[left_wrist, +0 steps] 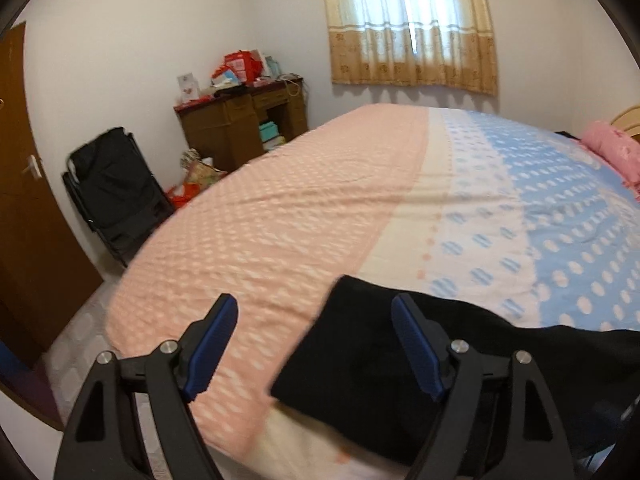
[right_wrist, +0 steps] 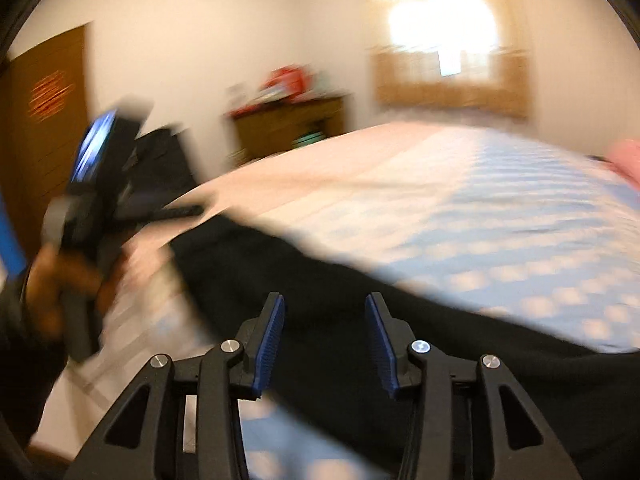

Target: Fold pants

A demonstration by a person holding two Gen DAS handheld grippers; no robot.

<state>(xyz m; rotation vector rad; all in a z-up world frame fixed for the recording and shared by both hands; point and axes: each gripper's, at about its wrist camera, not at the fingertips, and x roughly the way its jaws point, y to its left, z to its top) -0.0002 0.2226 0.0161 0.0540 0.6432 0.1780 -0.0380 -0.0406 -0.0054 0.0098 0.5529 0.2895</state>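
Black pants lie along the near edge of the bed, one end squared off on the pink part of the cover. My left gripper is open above that end, its right finger over the cloth and its left finger over bare cover. In the blurred right wrist view the pants stretch from left to lower right. My right gripper is open just above their middle. The left gripper and the hand holding it show at the left of that view.
The bed cover is pink on the left and blue on the right, with a pink pillow at the far right. A black folding chair, a cluttered wooden desk and a brown door stand left of the bed.
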